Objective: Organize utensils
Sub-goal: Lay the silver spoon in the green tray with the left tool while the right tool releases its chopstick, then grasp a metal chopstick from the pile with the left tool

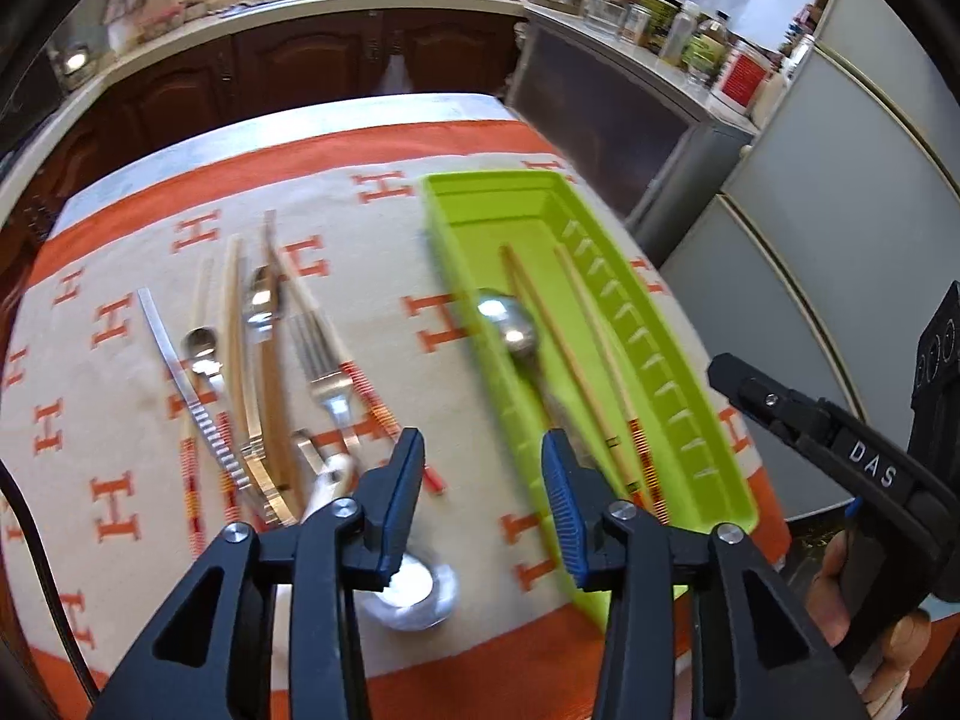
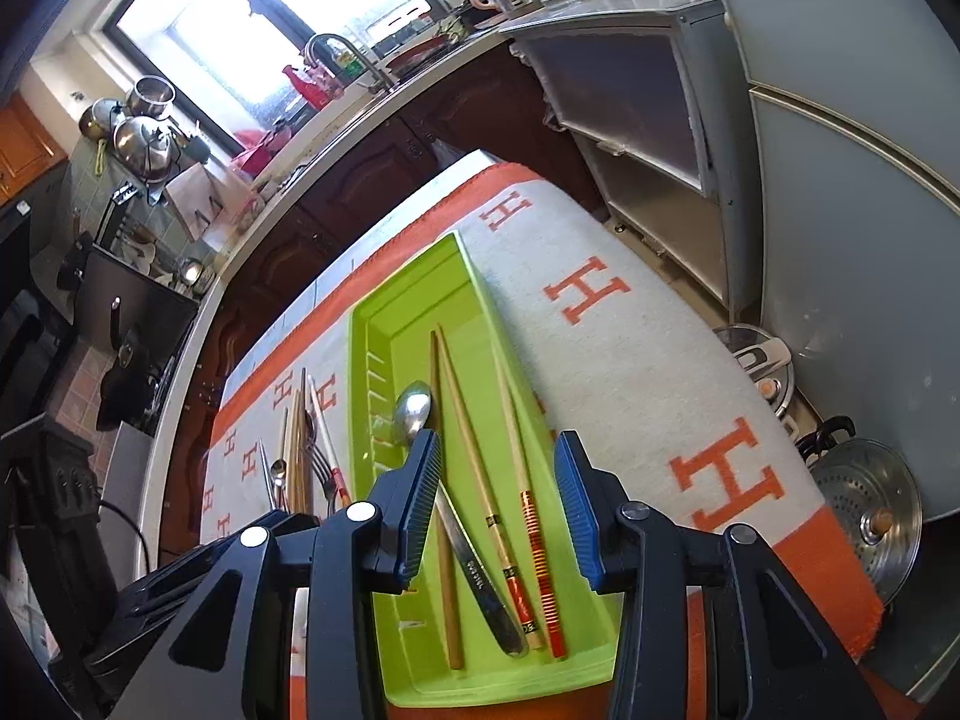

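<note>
A lime green tray (image 1: 684,360) (image 2: 420,282) lies on the orange and white H-patterned cloth (image 1: 390,312). It holds a metal spoon (image 1: 513,324) (image 2: 411,408) and several chopsticks (image 1: 591,330) (image 2: 465,432). Left of the tray lie loose utensils: a fork (image 1: 318,360), spoons (image 1: 261,300), a knife (image 1: 180,378) and chopsticks (image 1: 234,324). A white ladle-like spoon (image 1: 414,588) lies under my left gripper (image 1: 483,456), which is open and empty above the cloth by the tray's near left edge. My right gripper (image 2: 498,450) is open and empty above the tray's near end.
The right gripper's body (image 1: 840,444) shows at the right of the left wrist view. A kitchen counter (image 1: 300,6) with a sink runs behind the table. A grey cabinet (image 2: 648,120) and fridge (image 2: 870,180) stand to the right. A steamer pot (image 2: 864,516) sits on the floor.
</note>
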`<state>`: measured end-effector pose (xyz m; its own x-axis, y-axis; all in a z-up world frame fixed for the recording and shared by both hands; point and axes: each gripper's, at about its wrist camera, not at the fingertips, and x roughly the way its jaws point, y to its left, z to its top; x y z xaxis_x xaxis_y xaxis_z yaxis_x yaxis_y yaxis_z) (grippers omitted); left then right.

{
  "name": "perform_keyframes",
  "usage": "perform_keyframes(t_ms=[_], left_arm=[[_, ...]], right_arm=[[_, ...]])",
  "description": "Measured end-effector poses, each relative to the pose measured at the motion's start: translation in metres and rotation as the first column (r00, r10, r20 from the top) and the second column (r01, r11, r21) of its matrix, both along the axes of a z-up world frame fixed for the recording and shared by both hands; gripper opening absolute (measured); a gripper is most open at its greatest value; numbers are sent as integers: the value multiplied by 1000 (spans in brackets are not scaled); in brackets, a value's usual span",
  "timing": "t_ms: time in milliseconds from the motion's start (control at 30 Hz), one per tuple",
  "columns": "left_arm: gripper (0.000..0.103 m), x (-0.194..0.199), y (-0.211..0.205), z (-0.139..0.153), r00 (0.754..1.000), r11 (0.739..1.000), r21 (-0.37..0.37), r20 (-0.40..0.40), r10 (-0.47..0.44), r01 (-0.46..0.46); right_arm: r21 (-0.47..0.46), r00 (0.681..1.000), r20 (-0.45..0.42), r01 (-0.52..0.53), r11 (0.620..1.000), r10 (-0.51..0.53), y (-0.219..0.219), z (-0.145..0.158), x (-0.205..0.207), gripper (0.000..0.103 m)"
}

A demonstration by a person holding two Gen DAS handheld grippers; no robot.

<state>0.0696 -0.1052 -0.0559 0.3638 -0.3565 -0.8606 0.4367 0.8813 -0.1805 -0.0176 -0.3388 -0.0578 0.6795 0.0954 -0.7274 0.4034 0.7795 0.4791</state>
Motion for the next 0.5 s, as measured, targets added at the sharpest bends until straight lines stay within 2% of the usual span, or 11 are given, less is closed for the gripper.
perform_keyframes(t_ms=[200, 300, 500], left_arm=[[41, -5, 61, 2, 990, 990, 30, 25, 138, -139], [47, -6, 87, -1, 978, 978, 40, 31, 205, -206], [48, 0, 126, -13, 953, 952, 41, 13, 302, -303]], right_arm=[[-6, 997, -19, -71, 997, 71, 25, -6, 14, 40], [-18, 993, -27, -117, 993, 116, 43, -6, 23, 40], [-43, 978, -30, -206, 978, 205, 82, -2, 34, 40]])
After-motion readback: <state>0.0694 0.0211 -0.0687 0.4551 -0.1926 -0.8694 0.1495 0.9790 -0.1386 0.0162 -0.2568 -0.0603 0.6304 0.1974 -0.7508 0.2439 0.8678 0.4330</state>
